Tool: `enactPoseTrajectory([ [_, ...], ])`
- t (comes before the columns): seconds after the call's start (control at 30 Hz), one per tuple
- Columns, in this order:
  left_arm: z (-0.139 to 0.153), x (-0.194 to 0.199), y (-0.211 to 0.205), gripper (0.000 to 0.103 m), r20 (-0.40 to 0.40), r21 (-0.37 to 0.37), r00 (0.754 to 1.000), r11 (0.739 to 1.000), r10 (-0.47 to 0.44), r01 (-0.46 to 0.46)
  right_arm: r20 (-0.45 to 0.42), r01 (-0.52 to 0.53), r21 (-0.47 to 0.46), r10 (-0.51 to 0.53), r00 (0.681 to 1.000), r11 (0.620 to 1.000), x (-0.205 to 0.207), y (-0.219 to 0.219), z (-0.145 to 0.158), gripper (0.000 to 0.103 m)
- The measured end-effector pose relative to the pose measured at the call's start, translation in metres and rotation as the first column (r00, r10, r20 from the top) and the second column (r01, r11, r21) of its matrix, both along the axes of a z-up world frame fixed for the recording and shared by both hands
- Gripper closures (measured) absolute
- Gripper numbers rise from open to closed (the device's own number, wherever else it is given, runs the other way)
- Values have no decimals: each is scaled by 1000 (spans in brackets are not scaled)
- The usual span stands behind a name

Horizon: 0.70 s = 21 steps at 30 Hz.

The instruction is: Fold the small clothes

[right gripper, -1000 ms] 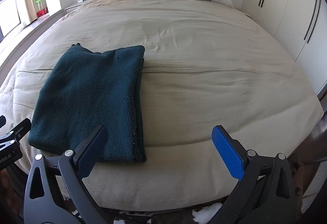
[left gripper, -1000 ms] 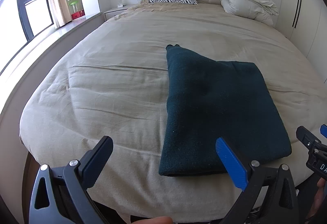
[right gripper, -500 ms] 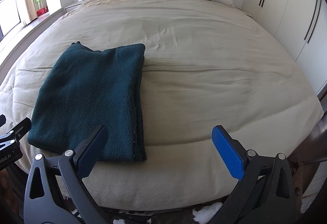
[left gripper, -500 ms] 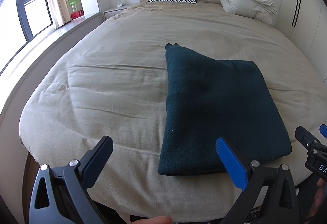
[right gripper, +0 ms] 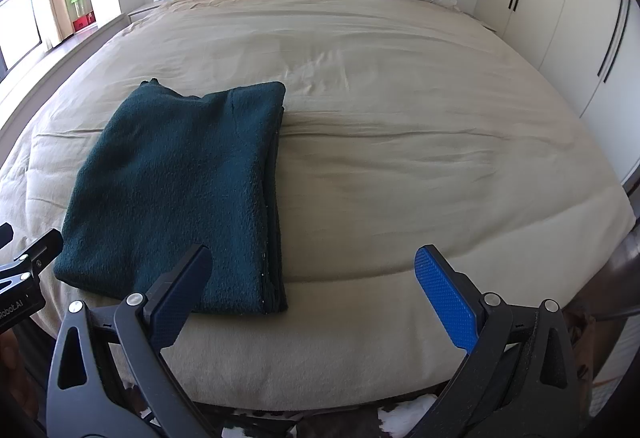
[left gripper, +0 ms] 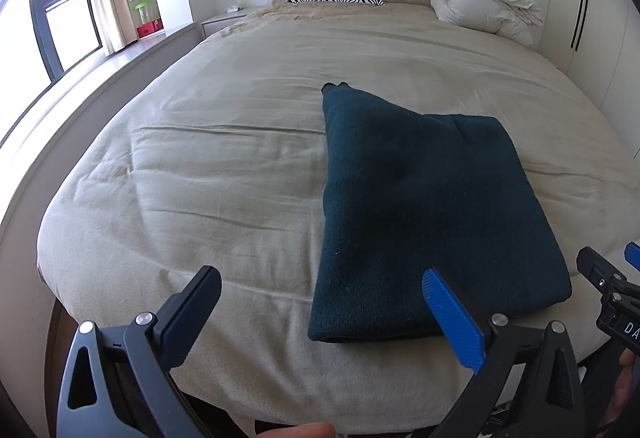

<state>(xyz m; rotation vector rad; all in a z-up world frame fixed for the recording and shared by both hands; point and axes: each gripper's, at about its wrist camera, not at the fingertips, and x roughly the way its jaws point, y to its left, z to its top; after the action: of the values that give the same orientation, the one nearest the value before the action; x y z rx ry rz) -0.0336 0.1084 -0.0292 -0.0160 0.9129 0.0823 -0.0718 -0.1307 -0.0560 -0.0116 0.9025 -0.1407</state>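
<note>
The folded dark green garment (left gripper: pixel 428 206) lies flat on the bed (left gripper: pixel 224 166), ahead of both grippers. Left gripper (left gripper: pixel 320 302): jaws apart, empty, garment ahead to its right. Right gripper (right gripper: pixel 312 278): jaws apart, empty, garment ahead to its left.

view: left wrist | folded green garment (left gripper: pixel 424 206) slightly lower and closer in frame (camera shift) | else: unchanged

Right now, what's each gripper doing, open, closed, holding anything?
Left gripper: open, holding nothing.
Right gripper: open, holding nothing; the sweater lies free on the bed.
</note>
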Motion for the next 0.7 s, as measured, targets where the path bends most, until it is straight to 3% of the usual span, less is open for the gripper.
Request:
enactPoseTrajectory([
  [0.7, -1, 1, 1, 0, -2, 0, 1000, 1000, -2, 2, -9, -6, 3, 6, 1000, 1000, 1, 2, -2, 0],
])
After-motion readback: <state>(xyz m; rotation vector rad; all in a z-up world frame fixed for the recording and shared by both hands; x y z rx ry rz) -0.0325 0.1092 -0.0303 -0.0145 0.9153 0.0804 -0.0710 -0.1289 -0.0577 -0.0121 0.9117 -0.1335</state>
